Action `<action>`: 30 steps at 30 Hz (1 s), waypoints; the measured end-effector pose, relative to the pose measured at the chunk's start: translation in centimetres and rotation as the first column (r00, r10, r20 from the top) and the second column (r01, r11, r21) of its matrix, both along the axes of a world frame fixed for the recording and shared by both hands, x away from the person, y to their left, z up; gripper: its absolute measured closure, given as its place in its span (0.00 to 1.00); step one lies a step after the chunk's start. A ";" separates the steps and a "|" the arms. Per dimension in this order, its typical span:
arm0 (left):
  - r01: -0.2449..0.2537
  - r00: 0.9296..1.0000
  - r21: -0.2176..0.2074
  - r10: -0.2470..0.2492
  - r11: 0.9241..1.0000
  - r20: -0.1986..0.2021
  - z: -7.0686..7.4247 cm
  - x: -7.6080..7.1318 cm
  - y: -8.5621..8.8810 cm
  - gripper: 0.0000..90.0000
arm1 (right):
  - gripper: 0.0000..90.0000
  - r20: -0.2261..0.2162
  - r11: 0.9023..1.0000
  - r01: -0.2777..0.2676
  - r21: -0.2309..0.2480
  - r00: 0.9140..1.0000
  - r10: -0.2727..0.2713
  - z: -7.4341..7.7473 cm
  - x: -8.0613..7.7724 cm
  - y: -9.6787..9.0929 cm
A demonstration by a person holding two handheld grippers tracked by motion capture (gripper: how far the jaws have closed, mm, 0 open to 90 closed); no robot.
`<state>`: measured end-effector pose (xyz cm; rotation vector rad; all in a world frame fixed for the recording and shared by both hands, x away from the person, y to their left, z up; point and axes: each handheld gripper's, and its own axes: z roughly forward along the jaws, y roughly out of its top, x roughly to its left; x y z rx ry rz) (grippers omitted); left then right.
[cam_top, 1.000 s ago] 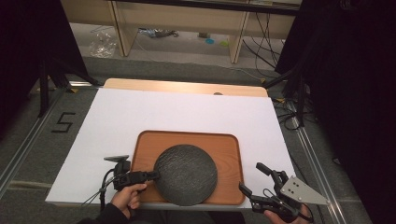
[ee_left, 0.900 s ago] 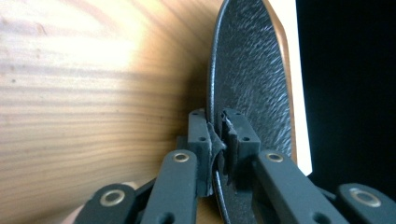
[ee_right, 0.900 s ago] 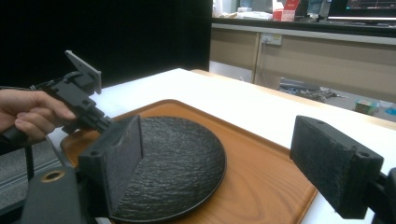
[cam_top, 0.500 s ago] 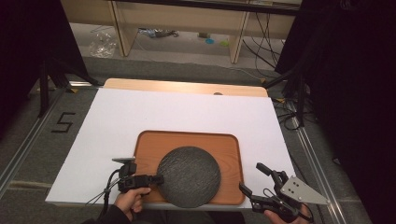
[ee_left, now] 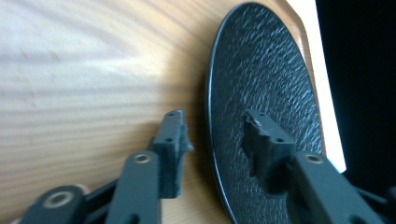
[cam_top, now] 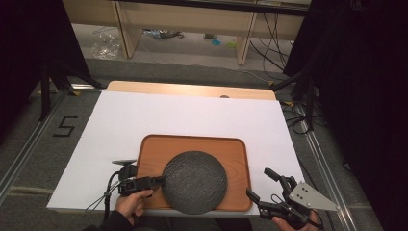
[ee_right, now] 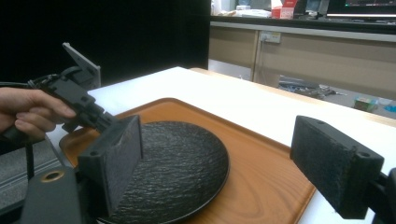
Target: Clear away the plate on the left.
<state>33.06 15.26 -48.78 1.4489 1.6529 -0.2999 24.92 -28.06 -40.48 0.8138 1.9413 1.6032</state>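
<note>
Dark plate resting on the wooden tray, left tool easing off its rim.

The round black plate (cam_top: 194,181) lies flat on the wooden tray (cam_top: 192,144), toward the tray's near edge, and the tray sits on the white surface (cam_top: 144,115). The left tool (cam_top: 159,180), held in the person's left hand (cam_top: 130,204), reaches in level from the tray's left side; its jaws have just been opening and now stand apart on either side of the plate's left rim, one over the textured top, the other on the tray side, neither pad pressing. The right tool (cam_top: 262,185) hovers off the tray's near right corner with its jaws spread wide and nothing between them, well apart from the plate.
</note>
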 end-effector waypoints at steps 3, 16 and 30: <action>-0.019 0.999 0.020 0.018 1.000 0.029 0.4 -0.1 0.1 0.63 | 0.20 0.001 1.000 0.001 0.000 1.000 -0.001 0.0 0.0 0.0; 0.005 0.984 0.225 -0.045 0.974 0.174 2.8 -0.2 -0.4 0.38 | 0.20 -0.003 1.000 -0.001 -0.003 1.000 0.001 0.0 0.0 0.0; -0.029 0.915 0.284 -0.089 0.958 0.395 6.0 -0.5 0.5 0.24 | 0.20 -0.007 1.000 -0.003 -0.008 1.000 0.003 0.0 0.0 -0.1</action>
